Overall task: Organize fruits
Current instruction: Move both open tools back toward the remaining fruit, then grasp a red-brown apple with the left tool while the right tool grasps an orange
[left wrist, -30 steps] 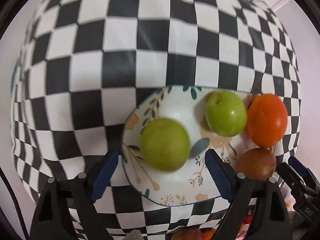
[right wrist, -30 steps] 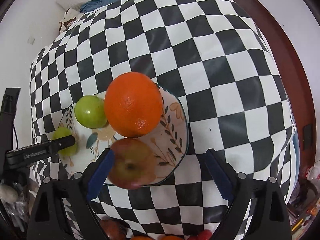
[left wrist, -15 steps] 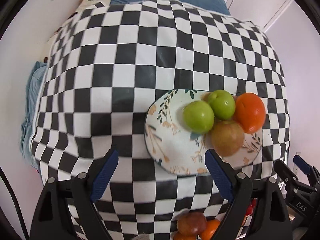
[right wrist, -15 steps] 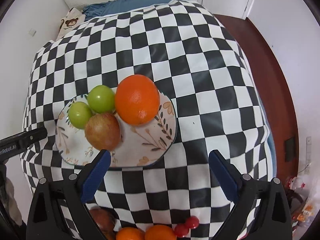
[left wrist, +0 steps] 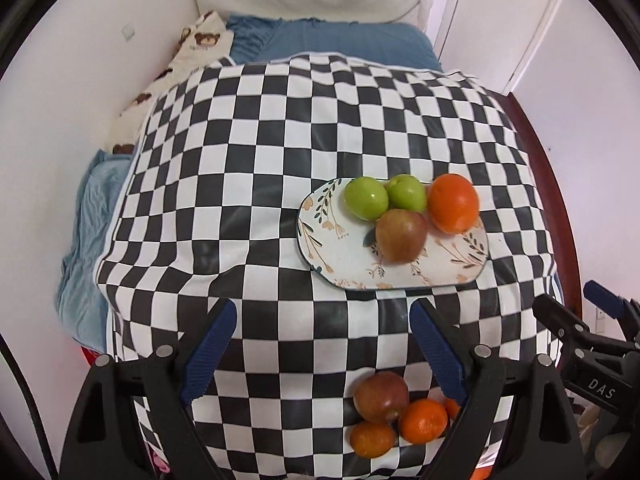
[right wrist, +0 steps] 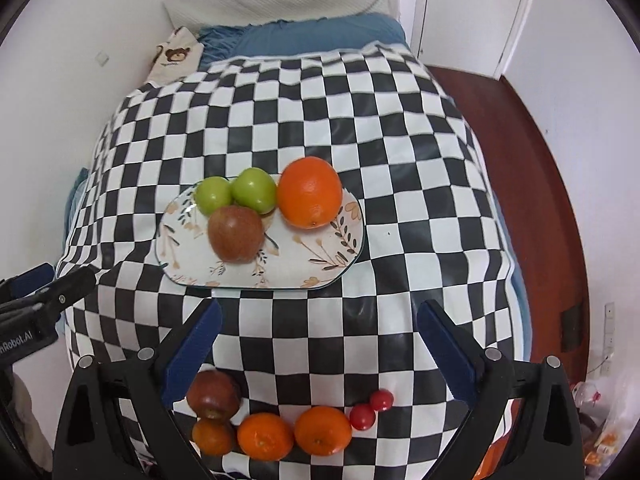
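Note:
A floral plate on the checkered table holds two green apples, a red apple and a large orange. At the table's near edge lie a red apple, several tangerines and two cherry tomatoes. My left gripper is open and empty, held back above the near edge. My right gripper is open and empty, likewise pulled back.
The checkered cloth covers the whole table. A blue bed with a bear-print pillow lies behind it. A door and wooden floor are on the right. The other gripper shows at each view's side.
Both grippers have pulled back and up from the plate. The green apple and red apple they had just set down now rest on the plate. The loose fruit at the near edge has come into view.

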{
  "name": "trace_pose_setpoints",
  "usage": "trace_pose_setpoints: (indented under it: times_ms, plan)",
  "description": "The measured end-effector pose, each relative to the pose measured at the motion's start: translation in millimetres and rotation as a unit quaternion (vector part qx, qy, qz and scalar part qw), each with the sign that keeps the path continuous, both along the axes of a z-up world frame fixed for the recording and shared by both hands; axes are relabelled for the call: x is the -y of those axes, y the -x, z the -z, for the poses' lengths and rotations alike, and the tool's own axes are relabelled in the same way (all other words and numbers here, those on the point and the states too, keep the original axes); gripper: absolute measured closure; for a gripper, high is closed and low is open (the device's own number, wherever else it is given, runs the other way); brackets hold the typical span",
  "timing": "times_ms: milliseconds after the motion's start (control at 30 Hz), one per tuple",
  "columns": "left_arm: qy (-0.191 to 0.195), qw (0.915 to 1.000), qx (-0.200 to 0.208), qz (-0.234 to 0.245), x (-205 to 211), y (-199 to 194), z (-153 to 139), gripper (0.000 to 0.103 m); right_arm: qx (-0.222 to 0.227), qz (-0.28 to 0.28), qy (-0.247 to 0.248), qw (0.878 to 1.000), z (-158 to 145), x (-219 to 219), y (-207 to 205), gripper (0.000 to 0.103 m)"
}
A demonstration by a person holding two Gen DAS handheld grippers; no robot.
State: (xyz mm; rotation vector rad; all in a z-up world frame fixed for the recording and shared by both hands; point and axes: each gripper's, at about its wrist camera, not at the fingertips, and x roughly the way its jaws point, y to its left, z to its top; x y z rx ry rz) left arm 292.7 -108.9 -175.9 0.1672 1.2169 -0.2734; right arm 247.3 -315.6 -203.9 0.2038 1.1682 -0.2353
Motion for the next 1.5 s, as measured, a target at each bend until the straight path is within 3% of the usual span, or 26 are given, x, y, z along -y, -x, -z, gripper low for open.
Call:
trace_pose_setpoints:
  times_ms: [467,533,667,867,1100,1300,1500]
  plan:
    - [0.024,0.9992,0.029,0.009,-4.2,54.6,-33.9,0.014,0.053,0.001,-0.027,0.998,-45.5,-25.8,53.6,0.003]
    - [0.022,0.9994,0.021,0.014,-3.6,59.1,-26.5,0.001,0.047,0.007,-0.051,0.998,-39.7,-23.7,59.2,0.003]
    - [0.009,0.9998,-0.016,0.011,-4.6,64.5,5.1,0.001,0.022,0.020,-0.079,0.996,-15.7,-14.8,70.7,0.003]
    - [-0.017,0.9930,-0.116,0.013,6.5,64.5,78.1,0.001,-0.047,0.050,-0.131,0.989,47.1,6.7,91.4,0.003]
    - [-0.029,0.9806,-0.193,0.012,29.0,58.7,130.6,0.001,-0.118,0.120,-0.231,0.958,135.6,31.8,114.4,0.004]
    - [-0.036,0.9710,-0.236,0.018,49.0,53.4,161.7,0.001,-0.125,0.153,-0.268,0.943,167.8,39.3,121.6,0.007]
    - [-0.055,0.9664,-0.249,0.027,59.5,52.7,182.5,0.001,-0.127,0.152,-0.262,0.944,174.9,41.6,116.1,0.007]
